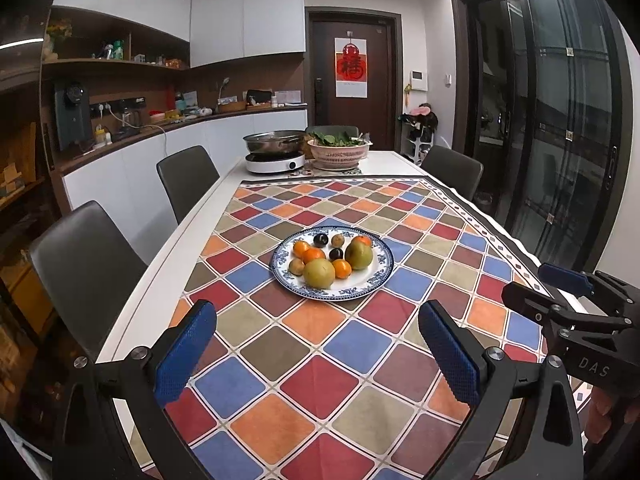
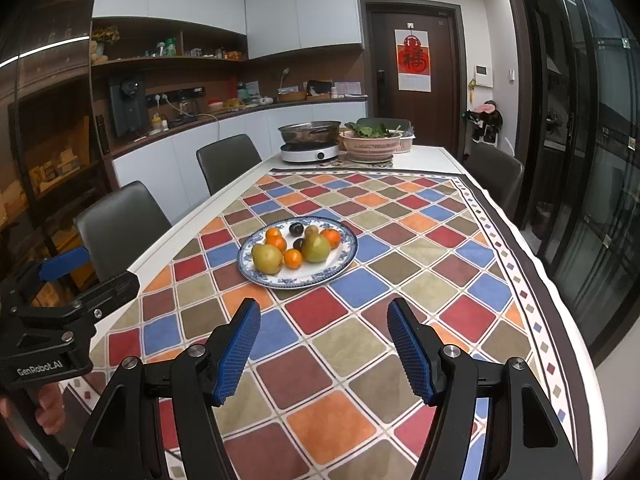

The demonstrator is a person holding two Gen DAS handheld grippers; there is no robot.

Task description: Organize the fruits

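A round white plate with a blue patterned rim (image 1: 382, 276) holds the fruit — two green pears, small oranges, dark plums — on the chequered multicolour tablecloth (image 1: 320, 360). The left gripper (image 1: 316, 356) and right gripper (image 2: 324, 356) both stand open and empty, short of the plate. The plate lies ahead of both — slightly left of the right gripper's axis, roughly centred for the left.
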